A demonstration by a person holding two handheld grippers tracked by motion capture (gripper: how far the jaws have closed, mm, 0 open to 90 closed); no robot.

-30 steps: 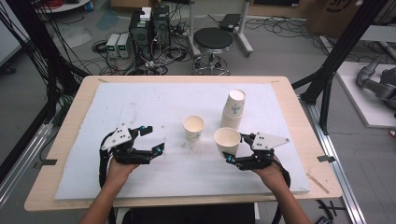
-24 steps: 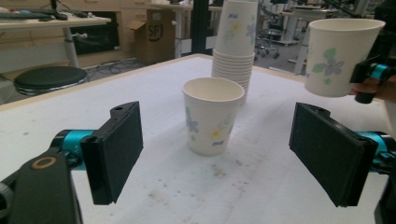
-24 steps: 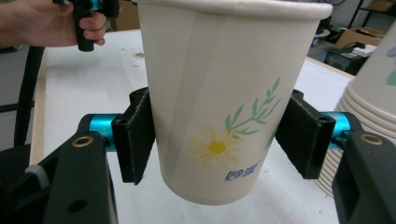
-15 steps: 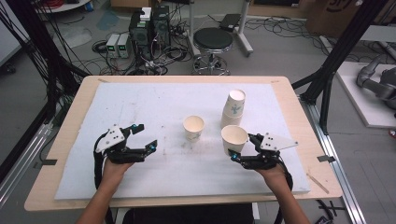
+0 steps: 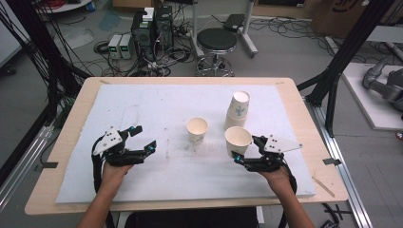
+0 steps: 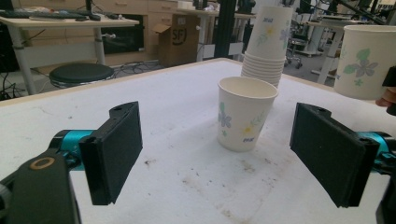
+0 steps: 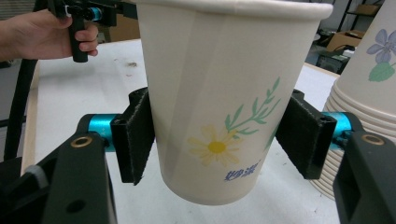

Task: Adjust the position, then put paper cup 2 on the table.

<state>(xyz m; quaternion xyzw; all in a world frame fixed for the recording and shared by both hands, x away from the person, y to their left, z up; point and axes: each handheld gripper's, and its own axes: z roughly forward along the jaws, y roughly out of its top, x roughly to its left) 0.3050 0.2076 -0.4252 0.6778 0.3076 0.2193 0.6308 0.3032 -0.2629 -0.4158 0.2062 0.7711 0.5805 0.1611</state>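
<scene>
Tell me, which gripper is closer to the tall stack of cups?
Right. The right gripper holds a cup just in front of the stack; the left gripper hovers open, far across the table.

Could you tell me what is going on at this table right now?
A person works with a gripper in each hand at a padded table. The right gripper is clamped on a paper cup, held clear of the surface in the right gripper view, beside the upside-down cup stack. The left gripper is open with nothing between its jaws, facing a single upright cup standing mid-table.
</scene>
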